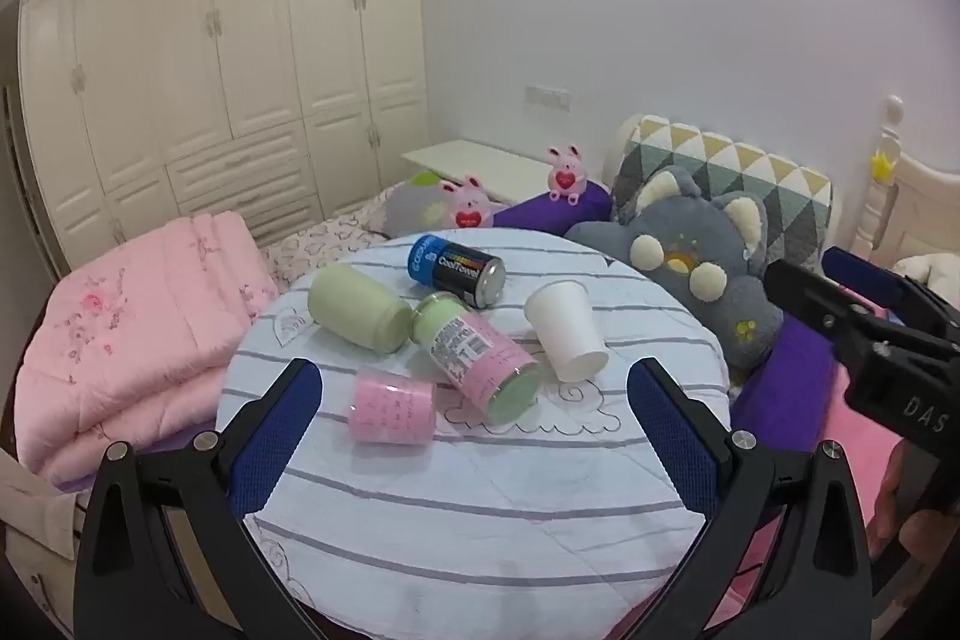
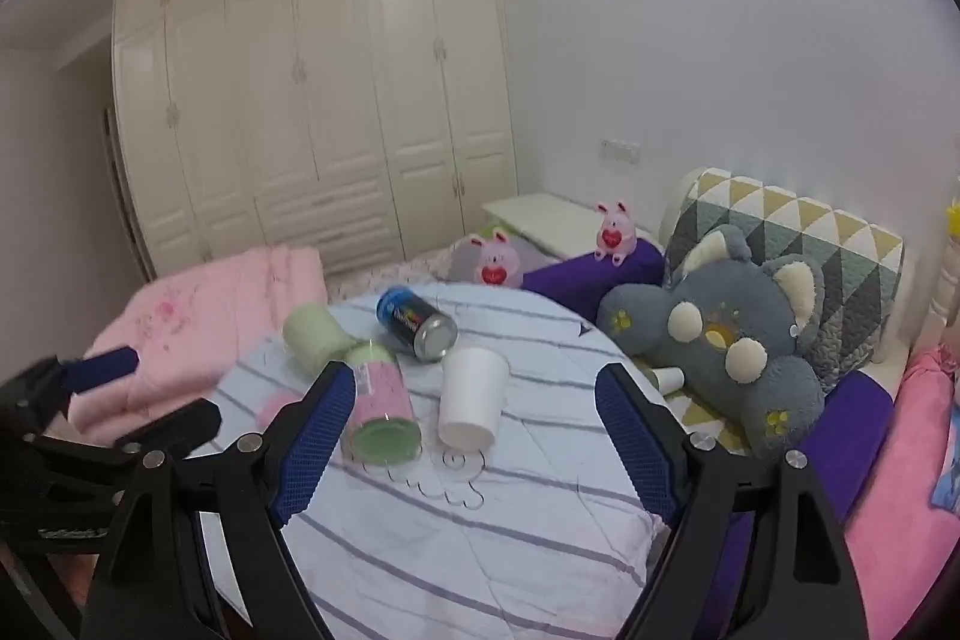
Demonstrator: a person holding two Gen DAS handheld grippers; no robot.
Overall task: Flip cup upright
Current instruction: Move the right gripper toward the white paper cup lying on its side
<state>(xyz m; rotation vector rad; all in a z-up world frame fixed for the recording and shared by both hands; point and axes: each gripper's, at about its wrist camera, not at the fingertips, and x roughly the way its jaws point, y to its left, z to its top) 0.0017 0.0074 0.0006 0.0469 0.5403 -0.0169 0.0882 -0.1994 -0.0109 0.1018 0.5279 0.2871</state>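
The jaws of the right gripper (image 2: 477, 445) are spread wide with nothing between them, and they are held above the round striped surface (image 2: 480, 550), framing the white paper cup (image 2: 471, 397). The jaws of the left gripper (image 1: 474, 436) are likewise spread wide and empty, held over the near part of the same surface. The cup is seen lying on its side near the middle of the surface, its open mouth turned toward the cameras. Just left of the cup a clear tube with a green and pink label (image 1: 480, 355) is lying, and left of that a pale green bottle (image 1: 360, 307). Behind the cup a blue and black can (image 1: 456, 271) is laid on its side. A pink roll (image 1: 393, 406) is lying left of the cup, nearer the camera. A grey plush toy (image 1: 690, 268) is seen off the surface, right of the cup.
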